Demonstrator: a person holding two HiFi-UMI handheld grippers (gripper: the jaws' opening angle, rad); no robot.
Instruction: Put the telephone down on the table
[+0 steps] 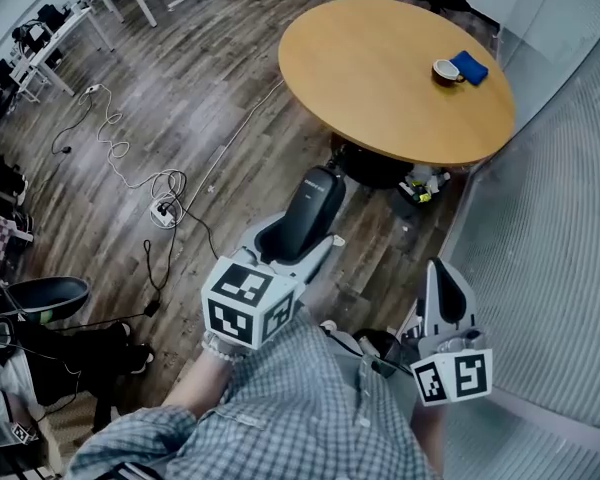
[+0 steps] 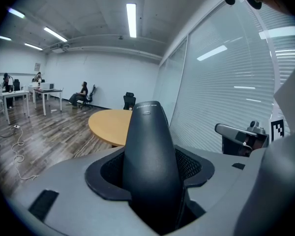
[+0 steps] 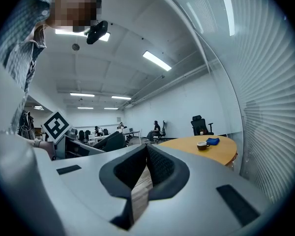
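Round wooden bench (image 1: 380,78) fills the upper right of the head view, with a cup (image 1: 446,71) and a blue cloth (image 1: 469,66) near its far edge. Telephone (image 1: 310,208), a dark handset, is clamped in the left tongs (image 1: 288,246) at frame centre. Its long axis points toward the bench, and it is over the floor, well short of the rim. Right tongs (image 1: 445,290) are pressed together and empty, lower right. Judgement: the left hand must carry it up-right to the benchtop.

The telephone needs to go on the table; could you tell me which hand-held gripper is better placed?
Left. The left hand-held gripper holds the telephone, aimed toward the table. The right hand-held gripper is shut and empty.
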